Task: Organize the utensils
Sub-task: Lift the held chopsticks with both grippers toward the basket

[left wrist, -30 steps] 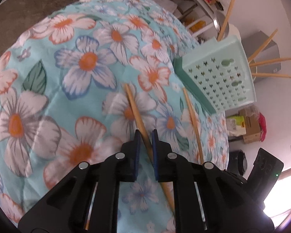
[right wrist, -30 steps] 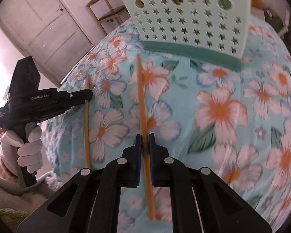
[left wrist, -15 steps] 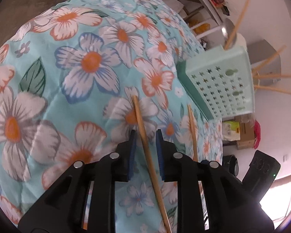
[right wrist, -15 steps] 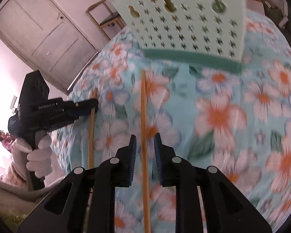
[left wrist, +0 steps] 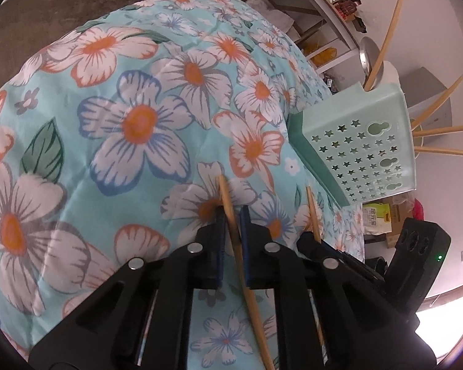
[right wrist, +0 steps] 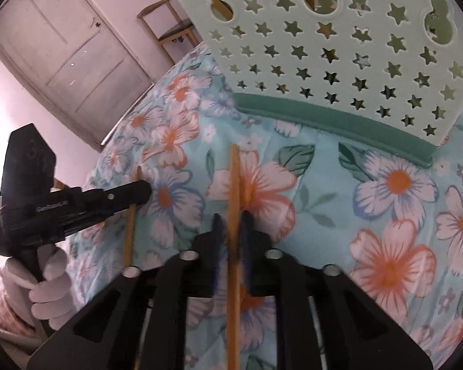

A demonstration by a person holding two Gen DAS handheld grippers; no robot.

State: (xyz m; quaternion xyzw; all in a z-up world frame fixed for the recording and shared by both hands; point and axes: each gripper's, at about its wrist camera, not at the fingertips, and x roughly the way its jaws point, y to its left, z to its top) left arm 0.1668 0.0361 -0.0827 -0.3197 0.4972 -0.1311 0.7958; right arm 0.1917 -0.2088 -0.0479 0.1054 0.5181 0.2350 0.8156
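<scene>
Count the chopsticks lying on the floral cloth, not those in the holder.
2. One chopstick lies between the left gripper jaws; the other chopstick lies between the right gripper jaws, nearer the mint holder. More may lie outside the views.

My left gripper tilts steeply down, its black arms spread toward the camera and its blue pads narrowing, jaws closing on a thin stick that runs between them. My right gripper tilts down too, its jaws drawn tight about another stick, pads pressing on both sides. From the right wrist I see my left hand, white-gloved, fingers wrapped round the left gripper's black handle, the gripper lying nearly level across the view.
</scene>
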